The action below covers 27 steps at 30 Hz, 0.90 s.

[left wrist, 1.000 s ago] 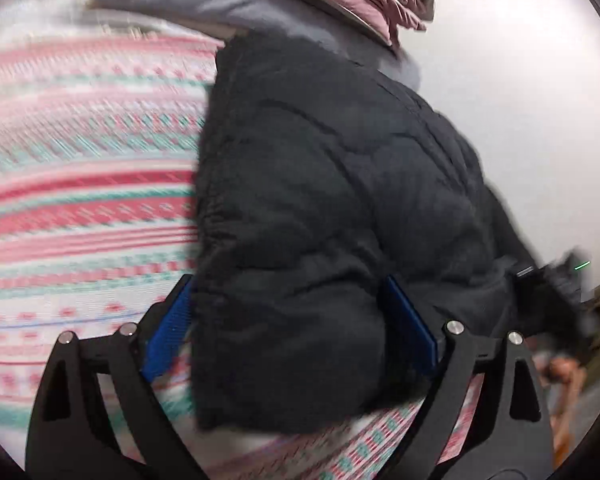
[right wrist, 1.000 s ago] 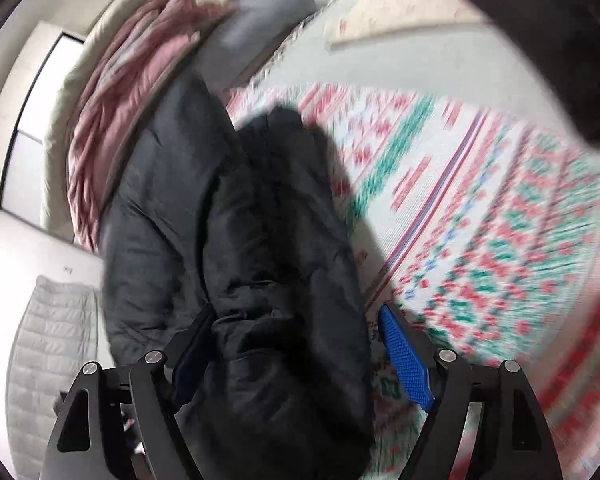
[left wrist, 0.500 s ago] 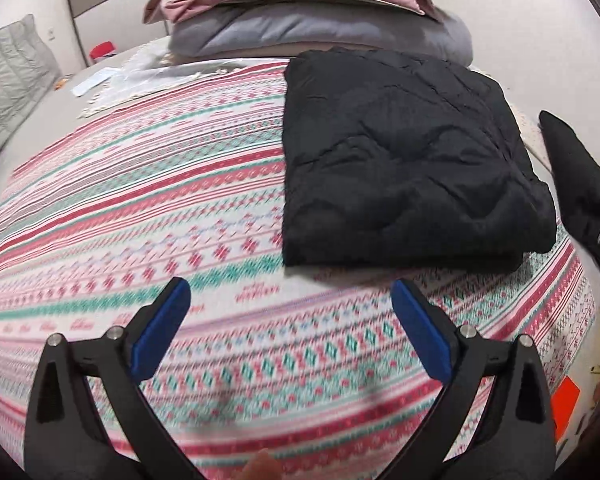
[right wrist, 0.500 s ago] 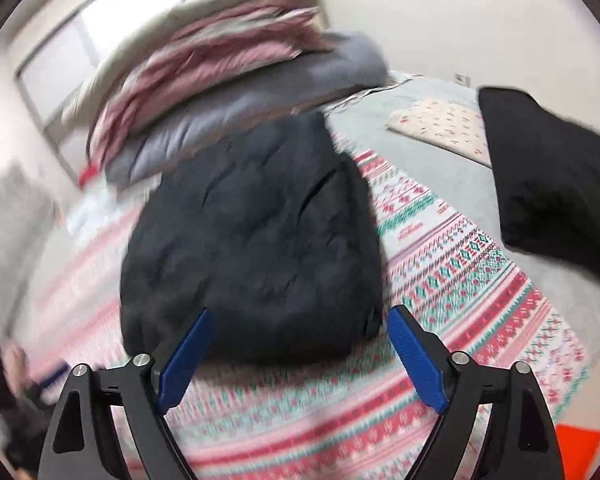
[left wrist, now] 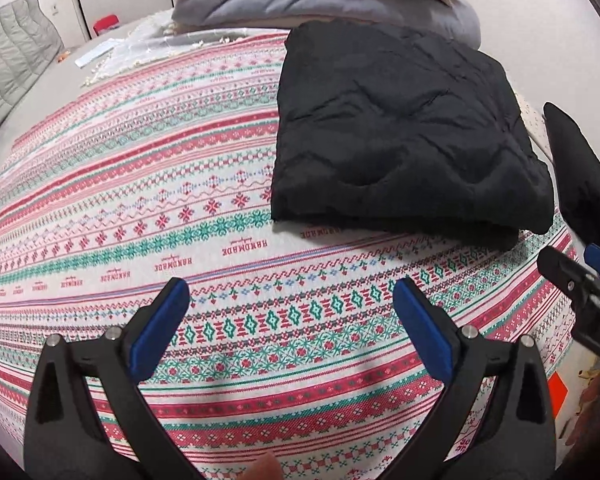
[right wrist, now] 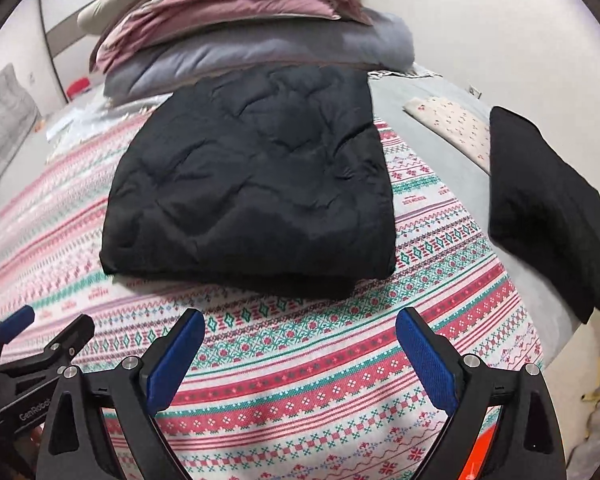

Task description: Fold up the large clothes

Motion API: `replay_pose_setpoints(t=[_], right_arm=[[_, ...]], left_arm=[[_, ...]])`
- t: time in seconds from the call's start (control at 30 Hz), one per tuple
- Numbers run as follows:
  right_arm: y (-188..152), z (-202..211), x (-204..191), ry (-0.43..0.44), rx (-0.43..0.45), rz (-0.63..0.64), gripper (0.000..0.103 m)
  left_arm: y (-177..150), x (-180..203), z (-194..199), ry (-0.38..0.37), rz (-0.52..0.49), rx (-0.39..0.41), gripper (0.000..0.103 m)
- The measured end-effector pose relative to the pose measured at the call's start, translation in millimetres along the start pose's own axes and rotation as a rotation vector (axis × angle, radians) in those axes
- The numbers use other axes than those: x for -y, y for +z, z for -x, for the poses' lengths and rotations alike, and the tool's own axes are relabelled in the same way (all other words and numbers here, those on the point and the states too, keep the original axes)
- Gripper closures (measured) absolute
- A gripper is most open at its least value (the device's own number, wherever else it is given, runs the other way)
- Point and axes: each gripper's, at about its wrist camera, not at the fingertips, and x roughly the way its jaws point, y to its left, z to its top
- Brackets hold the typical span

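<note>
A: Where does the folded black jacket [left wrist: 404, 136] lie from each gripper?

B: Ahead of both, flat on the patterned blanket [left wrist: 140, 208] that covers the bed. From the left gripper [left wrist: 292, 320] it sits forward and to the right; from the right gripper [right wrist: 300, 344] it is nearly straight ahead, a little left. So the right one looks the nearer and better lined up.

A: Its long axis?

B: It is close to square; if anything it runs away from the grippers, toward the stacked bedding [right wrist: 252, 32] its far edge nearly touches. The thick folded edge faces the grippers.

A: Are the grippers holding anything?

B: No. Both are released, jaws spread wide, nothing between the blue pads, hovering over bare blanket short of the jacket.

A: Count things for me.

B: One folded jacket on the blanket. One second black garment [right wrist: 548, 216], off to the right on the grey bedsheet [right wrist: 432, 136], well apart from the first. Two grippers. One pile of bedding, several layers; I cannot count them exactly.

A: So this jacket seems done?

B: I judge so; the other garment may be next.
</note>
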Motion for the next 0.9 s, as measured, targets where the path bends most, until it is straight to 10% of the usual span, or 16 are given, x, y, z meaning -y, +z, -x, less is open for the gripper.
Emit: replay_pose_setpoints(t=[0.9], right_arm=[[-3.2, -10.1, -2.5, 0.015, -0.022, -0.017, 0.006]], left_arm=[[-2.7, 0.9, -5.6, -0.028, 0.003, -0.034, 0.002]])
